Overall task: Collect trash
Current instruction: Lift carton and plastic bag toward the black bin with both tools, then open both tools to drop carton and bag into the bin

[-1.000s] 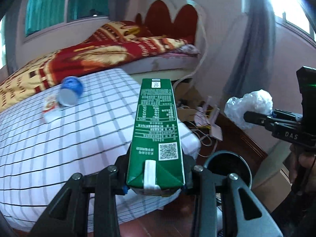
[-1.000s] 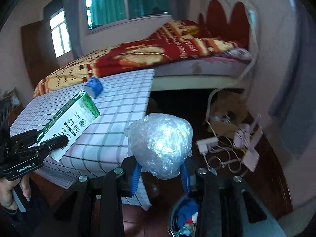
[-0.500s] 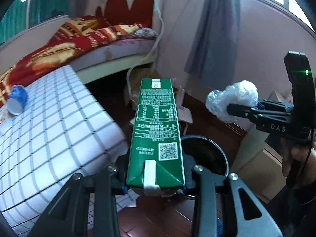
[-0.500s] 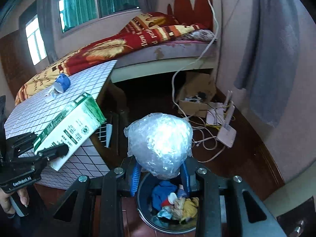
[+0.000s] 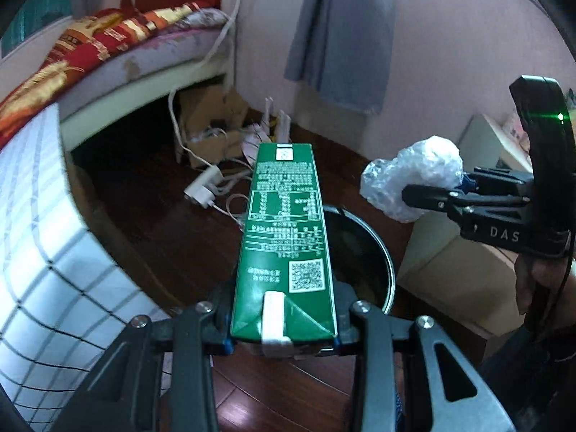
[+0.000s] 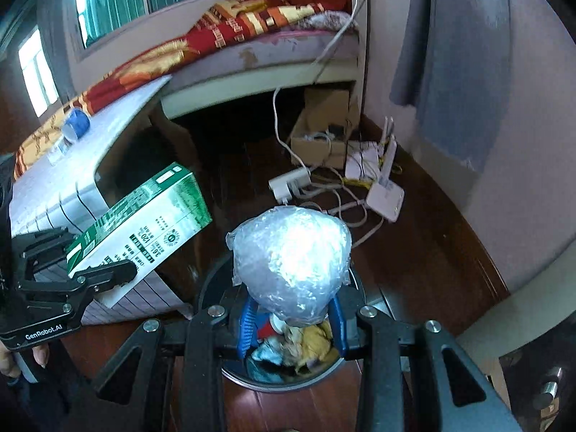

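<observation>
Left claw: clamped on the near end of a green carton, one pad on each long side. The carton lies flat between the fingers and runs straight out ahead of the claw, printed face and code square uppermost. Directly beneath and just past the claw's tips sits a round dark bin on the wooden floor; the carton's far half overhangs its left rim.

Right claw: clamped on a ball of crumpled clear plastic, blue pads pressed against its lower sides. The ball bulges up and forward of the fingers. Straight below it the bin's open mouth shows – it holds crumpled items in blue, yellow and white.

Each claw is visible to the other. From the left wrist camera, the right claw stands off to the right at about the carton's mid-length, plastic ball in its tips, near the bin's right rim. From the right wrist camera, the left claw stands off to the left with the carton angled up and away.

Left of both claws, a table under a white checked cloth; at its far end lies a blue cup on its side.

Beyond the bin – a white power strip, loose cables, white router boxes and a cardboard box on the floor. Farthest out, a bed with a red and gold blanket, and a grey-blue curtain on the wall.
</observation>
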The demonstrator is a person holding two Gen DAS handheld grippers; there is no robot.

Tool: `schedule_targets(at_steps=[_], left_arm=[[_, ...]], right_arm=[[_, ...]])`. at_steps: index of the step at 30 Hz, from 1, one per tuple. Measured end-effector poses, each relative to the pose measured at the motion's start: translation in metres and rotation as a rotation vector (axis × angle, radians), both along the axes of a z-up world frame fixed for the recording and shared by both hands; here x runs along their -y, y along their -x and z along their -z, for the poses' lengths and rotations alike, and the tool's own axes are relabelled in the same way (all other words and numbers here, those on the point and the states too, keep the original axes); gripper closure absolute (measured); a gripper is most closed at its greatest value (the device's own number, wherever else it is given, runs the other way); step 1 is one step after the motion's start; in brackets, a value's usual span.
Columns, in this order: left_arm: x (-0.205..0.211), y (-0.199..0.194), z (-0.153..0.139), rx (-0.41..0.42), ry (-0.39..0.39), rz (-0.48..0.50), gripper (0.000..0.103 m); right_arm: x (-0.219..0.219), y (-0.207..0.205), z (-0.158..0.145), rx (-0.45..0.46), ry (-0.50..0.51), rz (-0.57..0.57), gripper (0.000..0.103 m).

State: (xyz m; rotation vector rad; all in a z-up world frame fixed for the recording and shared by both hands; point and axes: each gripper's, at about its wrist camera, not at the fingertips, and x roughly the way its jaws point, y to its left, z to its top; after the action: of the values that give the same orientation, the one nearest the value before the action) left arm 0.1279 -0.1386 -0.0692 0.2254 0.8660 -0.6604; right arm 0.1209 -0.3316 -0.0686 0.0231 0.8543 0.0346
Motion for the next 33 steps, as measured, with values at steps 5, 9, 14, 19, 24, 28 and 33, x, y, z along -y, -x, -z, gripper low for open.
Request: schedule_targets(at_steps=[5,9,14,19,24,28,33], left_arm=[[0.014,-0.005,0.02,-0.055,-0.014,0.008,0.065],[0.021,-0.01,0.033,-0.09,-0.03,0.011,0.065],[0.025,-0.017,0.048,-0.129,-0.045,0.005,0.064],[0.031,-0.031,0.076,-0.205,-0.098,-0.02,0.041],[0.013,-0.033,0.089,-0.195,-0.165,-0.119,0.013],[0.003,-0.033,0.093,-0.189,-0.173,-0.148,0.012],[0.001,-0.03,0.085,-0.158,-0.171,-0.158,0.012]], right_arm=[[0.004,-0.001,0.021,-0.047,0.033,-0.018,0.066],[0.004,-0.007,0.039,-0.088,0.038,-0.04,0.066],[-0.001,-0.019,0.059,-0.134,0.059,-0.078,0.066],[-0.002,-0.035,0.092,-0.239,0.1,-0.084,0.024],[0.013,-0.041,0.112,-0.328,0.16,-0.019,0.0],[0.012,-0.04,0.112,-0.327,0.171,-0.008,0.0],[0.007,-0.042,0.112,-0.313,0.199,-0.012,0.0]])
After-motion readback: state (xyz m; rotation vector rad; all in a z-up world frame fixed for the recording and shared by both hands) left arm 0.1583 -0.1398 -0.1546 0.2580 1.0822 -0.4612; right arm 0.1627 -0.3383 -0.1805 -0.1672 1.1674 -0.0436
